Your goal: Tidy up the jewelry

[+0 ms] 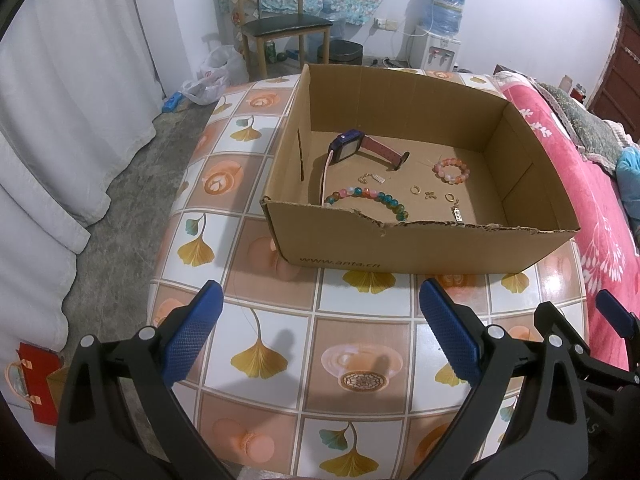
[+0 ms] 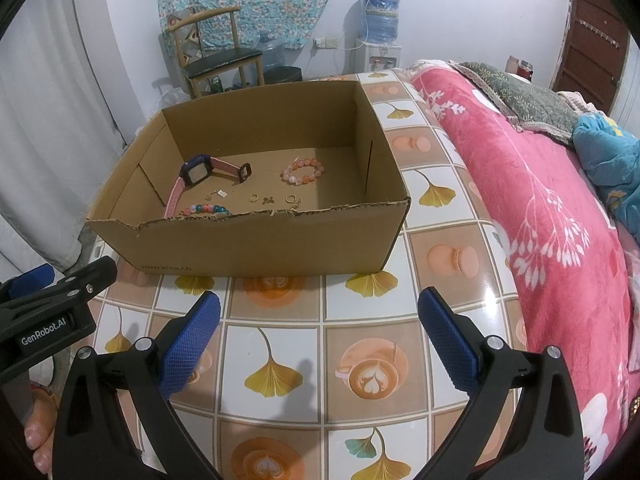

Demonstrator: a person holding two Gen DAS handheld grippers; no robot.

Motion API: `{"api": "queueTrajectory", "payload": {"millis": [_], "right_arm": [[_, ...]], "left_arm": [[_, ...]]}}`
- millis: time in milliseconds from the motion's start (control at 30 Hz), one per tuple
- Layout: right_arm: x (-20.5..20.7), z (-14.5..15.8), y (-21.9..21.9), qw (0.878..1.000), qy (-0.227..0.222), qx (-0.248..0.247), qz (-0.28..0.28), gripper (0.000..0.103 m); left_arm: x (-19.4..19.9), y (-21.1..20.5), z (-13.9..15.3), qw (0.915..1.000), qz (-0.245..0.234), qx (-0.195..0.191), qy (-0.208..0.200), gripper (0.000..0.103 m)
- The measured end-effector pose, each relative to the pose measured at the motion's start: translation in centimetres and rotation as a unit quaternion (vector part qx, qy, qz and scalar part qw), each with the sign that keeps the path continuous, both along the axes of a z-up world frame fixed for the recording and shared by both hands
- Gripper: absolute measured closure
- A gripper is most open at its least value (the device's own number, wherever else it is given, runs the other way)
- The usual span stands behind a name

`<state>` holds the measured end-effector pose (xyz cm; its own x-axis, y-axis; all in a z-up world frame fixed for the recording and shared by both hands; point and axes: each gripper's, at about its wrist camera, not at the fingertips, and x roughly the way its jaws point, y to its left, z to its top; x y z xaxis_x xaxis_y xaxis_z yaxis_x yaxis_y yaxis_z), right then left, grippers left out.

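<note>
A cardboard box stands on the patterned table. Inside lie a purple watch with a pink strap, a multicoloured bead bracelet, a pink-orange bead bracelet, small gold rings and tiny charms. My left gripper hovers open over the table in front of the box, nothing between its blue pads. My right gripper is likewise open and empty, beside the left one.
The table's tiled cloth spreads in front of the box. A pink-covered bed runs along the right. A chair, water dispenser, bin and bags stand on the floor behind. White curtains hang left.
</note>
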<state>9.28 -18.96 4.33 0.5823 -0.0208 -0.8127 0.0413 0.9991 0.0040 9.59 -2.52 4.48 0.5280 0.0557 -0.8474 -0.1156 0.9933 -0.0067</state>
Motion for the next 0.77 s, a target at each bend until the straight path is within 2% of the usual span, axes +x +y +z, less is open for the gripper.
{"api": "queueTrajectory", "payload": {"millis": [767], "right_arm": [[-0.11,0.05,0.10,1.000,0.000,0.001,-0.001,0.007]], "left_arm": [[-0.01,0.15,0.05,1.0000,0.000,-0.001,0.000,0.008]]}}
